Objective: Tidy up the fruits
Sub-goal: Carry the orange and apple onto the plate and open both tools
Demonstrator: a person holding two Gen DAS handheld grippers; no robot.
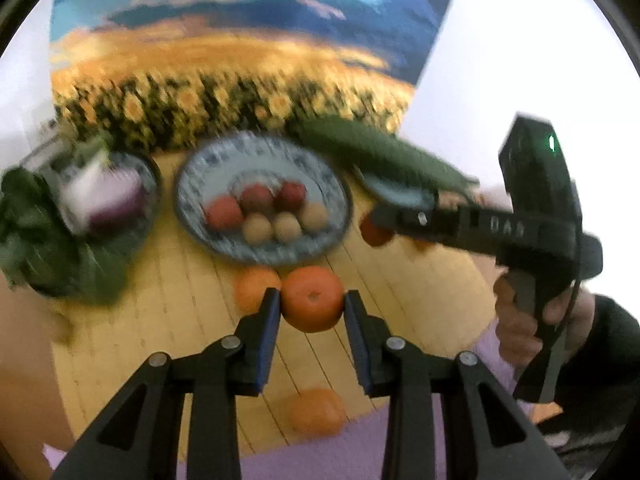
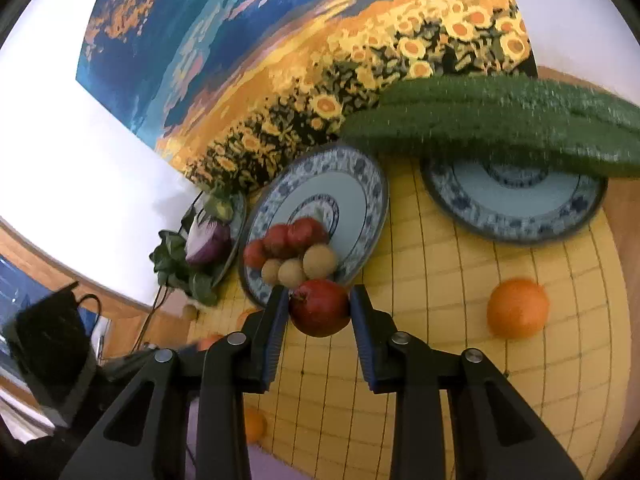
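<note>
With left hand-held gripper (image 1: 311,306) pinching orange (image 1: 312,298) and right hand-held gripper (image 2: 320,306) clamped on red fruit (image 2: 319,307), risk slipping off round skins, rolling off crowded plate (image 2: 360,184).

Your left gripper (image 1: 312,304) has a tangerine (image 1: 313,299) between its pads, above the mat (image 1: 192,320). Behind it sits the middle plate (image 1: 320,184) with fruits on it. Left of that plate lies a plate of vegetables (image 1: 148,168); to its right, a third plate (image 2: 516,216) with cucumbers (image 2: 500,120) across it.
</note>
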